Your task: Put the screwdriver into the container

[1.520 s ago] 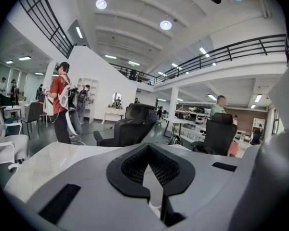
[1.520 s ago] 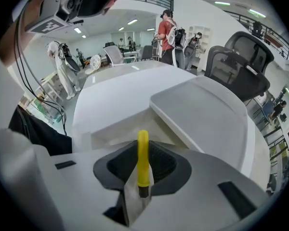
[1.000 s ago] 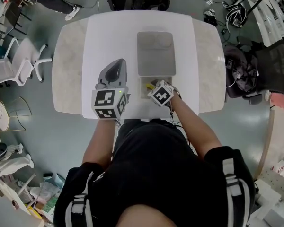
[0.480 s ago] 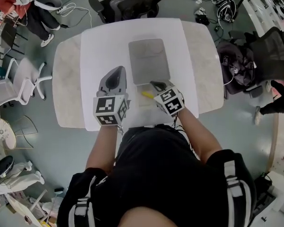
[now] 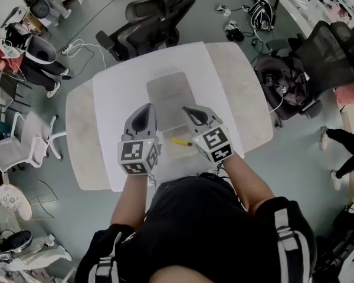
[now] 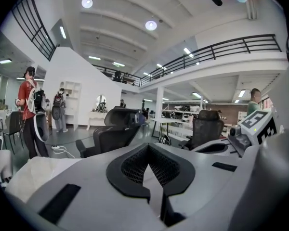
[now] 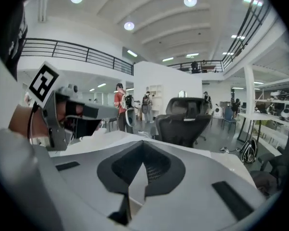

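Right gripper [image 5: 190, 111] lifted clear, yellow screwdriver [image 5: 180, 141] lying crosswise, left to right

Both grippers are held out over the white table [image 5: 113, 99], left gripper [image 5: 144, 112] and right gripper [image 5: 192, 113] side by side. Between them a yellow screwdriver [image 5: 180, 141] is seen lying flat, and a grey tray [image 5: 168, 90] is spotted just beyond.
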Motion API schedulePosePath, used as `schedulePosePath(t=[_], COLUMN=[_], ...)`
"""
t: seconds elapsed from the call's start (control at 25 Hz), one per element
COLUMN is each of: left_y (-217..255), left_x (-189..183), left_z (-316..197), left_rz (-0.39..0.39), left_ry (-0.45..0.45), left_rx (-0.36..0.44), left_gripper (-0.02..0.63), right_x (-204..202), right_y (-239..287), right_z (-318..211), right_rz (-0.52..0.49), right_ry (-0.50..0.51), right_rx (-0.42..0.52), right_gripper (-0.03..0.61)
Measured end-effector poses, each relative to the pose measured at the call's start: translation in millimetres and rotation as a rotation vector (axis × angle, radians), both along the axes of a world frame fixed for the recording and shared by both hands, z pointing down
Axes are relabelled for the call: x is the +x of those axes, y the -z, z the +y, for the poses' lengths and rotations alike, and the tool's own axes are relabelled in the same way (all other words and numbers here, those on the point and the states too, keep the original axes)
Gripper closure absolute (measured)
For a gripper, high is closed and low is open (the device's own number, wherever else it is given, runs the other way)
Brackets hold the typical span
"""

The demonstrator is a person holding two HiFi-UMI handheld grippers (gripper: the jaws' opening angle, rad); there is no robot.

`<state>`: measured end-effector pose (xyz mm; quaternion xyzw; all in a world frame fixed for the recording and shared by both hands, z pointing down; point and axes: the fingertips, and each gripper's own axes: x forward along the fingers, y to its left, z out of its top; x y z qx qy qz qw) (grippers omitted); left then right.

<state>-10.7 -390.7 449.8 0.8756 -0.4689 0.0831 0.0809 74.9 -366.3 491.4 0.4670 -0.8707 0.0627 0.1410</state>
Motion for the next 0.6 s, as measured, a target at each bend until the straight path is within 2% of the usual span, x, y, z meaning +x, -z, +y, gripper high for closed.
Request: schedulePosePath(t=[0.16, 0.32, 0.44, 0.6], left_y=[11, 18, 26, 45], left_x=[16, 24, 28, 35], left_z=[-2, -3, -4, -7], left_rz=[0.002, 0.008, 0.017, 0.036], left_ry=[-0.024, -0.037, -0.044, -0.044], left_rx=[0.029, 0.045, 0.062, 0.11], left_gripper=[0.607, 0.607, 0.607, 0.607], right_x=[36, 71, 87, 101], right_y=[49, 85, 101, 116], right_z=[-10, -11, -10, -9], right_rz=[-0.099, -0.153, -0.154, -0.13], right_ry=[-0.158, -0.307, -0.371, -0.402], right_rx=[0.129, 0.251, 0.31, 0.362], right_gripper=[0.566, 0.566, 0.566, 0.566])
